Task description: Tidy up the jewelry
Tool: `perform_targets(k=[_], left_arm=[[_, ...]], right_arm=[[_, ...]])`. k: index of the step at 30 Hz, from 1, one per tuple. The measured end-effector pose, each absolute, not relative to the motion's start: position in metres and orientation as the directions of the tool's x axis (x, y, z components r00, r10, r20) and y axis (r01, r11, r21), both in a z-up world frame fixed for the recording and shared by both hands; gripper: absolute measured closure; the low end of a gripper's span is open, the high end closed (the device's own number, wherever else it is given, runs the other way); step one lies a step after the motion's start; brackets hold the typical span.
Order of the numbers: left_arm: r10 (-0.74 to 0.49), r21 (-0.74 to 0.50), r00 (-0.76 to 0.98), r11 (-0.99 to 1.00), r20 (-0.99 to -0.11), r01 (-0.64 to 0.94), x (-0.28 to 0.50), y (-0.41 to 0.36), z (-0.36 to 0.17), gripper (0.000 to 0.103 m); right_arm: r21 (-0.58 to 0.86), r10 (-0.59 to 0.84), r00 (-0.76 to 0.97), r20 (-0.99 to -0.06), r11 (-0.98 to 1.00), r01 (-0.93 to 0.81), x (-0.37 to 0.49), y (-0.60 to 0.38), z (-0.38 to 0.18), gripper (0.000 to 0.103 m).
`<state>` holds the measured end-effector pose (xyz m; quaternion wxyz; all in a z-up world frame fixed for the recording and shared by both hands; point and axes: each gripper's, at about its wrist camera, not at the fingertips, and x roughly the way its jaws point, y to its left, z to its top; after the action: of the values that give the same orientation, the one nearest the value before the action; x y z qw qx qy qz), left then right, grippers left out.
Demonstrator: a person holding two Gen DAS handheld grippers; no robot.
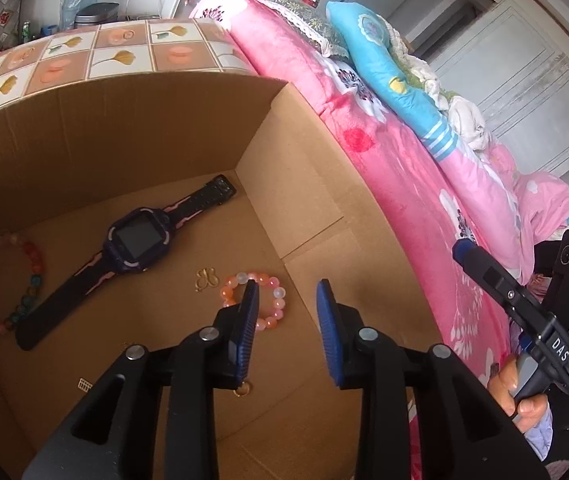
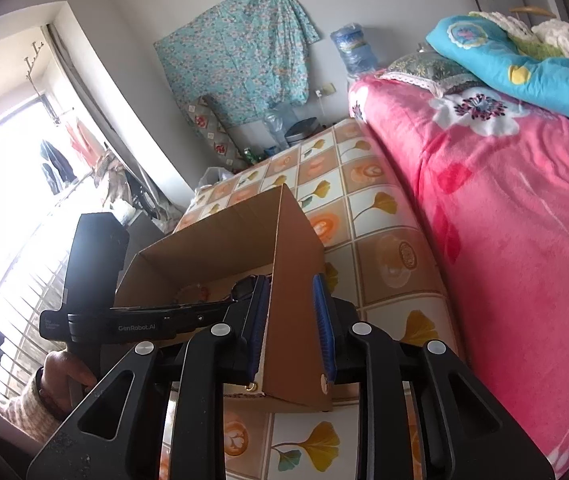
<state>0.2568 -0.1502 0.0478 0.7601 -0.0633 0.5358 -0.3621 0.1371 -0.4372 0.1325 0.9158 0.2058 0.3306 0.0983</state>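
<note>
Left gripper (image 1: pixel 287 292) held over cardboard box (image 1: pixel 132 136), fingers spread, nothing pinched; pink bead bracelet (image 1: pixel 258 302) seen just beyond, on box floor near right wall; drop-off judged done, next piece to be fetched; right gripper (image 2: pixel 290 292) fingers straddling box's near wall, contact not discernible; watch (image 1: pixel 132 244) laid farther in; multicoloured bracelet (image 1: pixel 8 280) at left.

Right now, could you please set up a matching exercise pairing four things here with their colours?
Things:
1. watch
2. box
3. blanket
4. pillow

Colours:
A. bright blue
B. pink with flowers
C. dark with pink trim
D. brown cardboard

Pairs: 1-C, 2-D, 3-B, 4-A
</note>
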Motion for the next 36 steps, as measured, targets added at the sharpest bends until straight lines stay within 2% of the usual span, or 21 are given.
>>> perform_targets(k=[5, 6, 7, 9, 12, 15, 18, 21, 24, 29, 36], left_arm=[[-0.655, -0.497, 0.224, 0.716, -0.722, 0.491, 0.246, -0.121, 0.066, 0.074], [-0.662, -0.496, 0.244, 0.714, -0.709, 0.495, 0.242, -0.113, 0.072, 0.072], [-0.663, -0.487, 0.277, 0.718, -0.695, 0.497, 0.236, -0.1, 0.079, 0.068], [-0.65, -0.462, 0.337, 0.739, -0.681, 0.491, 0.227, -0.082, 0.09, 0.053], [-0.591, -0.405, 0.459, 0.799, -0.663, 0.444, 0.21, -0.038, 0.107, 0.039], [-0.53, -0.382, 0.56, 0.848, -0.637, 0.368, 0.196, 0.003, 0.119, 0.027], [-0.46, -0.368, 0.644, 0.886, -0.612, 0.283, 0.186, 0.039, 0.122, 0.017], [-0.387, -0.363, 0.634, 0.915, -0.669, 0.176, 0.188, 0.063, 0.103, 0.015], [-0.426, -0.434, 0.547, 0.892, -0.721, 0.122, 0.192, 0.071, 0.076, 0.015], [-0.548, -0.559, 0.433, 0.821, -0.716, 0.115, 0.19, 0.054, 0.048, 0.015], [-0.527, -0.543, 0.453, 0.833, -0.719, 0.107, 0.185, 0.048, 0.049, 0.014]], right_arm=[[0.436, 0.316, 0.764, -0.563, 0.898, -0.05, 0.137, -0.433, 0.135, 0.079], [0.437, 0.316, 0.763, -0.565, 0.898, -0.049, 0.137, -0.433, 0.134, 0.079], [0.436, 0.316, 0.76, -0.568, 0.899, -0.047, 0.137, -0.432, 0.134, 0.078], [0.435, 0.316, 0.753, -0.577, 0.899, -0.044, 0.138, -0.43, 0.133, 0.07], [0.433, 0.325, 0.732, -0.599, 0.9, -0.045, 0.141, -0.423, 0.129, 0.06], [0.433, 0.336, 0.698, -0.632, 0.901, -0.041, 0.147, -0.416, 0.122, 0.05], [0.444, 0.352, 0.654, -0.67, 0.896, -0.027, 0.155, -0.408, 0.111, 0.046], [0.468, 0.38, 0.603, -0.701, 0.884, -0.013, 0.163, -0.403, 0.098, 0.045], [0.484, 0.41, 0.566, -0.715, 0.875, -0.022, 0.165, -0.397, 0.09, 0.043], [0.44, 0.385, 0.555, -0.737, 0.897, -0.038, 0.161, -0.389, 0.094, 0.041], [0.396, 0.347, 0.54, -0.767, 0.918, -0.027, 0.16, -0.38, 0.097, 0.04]])
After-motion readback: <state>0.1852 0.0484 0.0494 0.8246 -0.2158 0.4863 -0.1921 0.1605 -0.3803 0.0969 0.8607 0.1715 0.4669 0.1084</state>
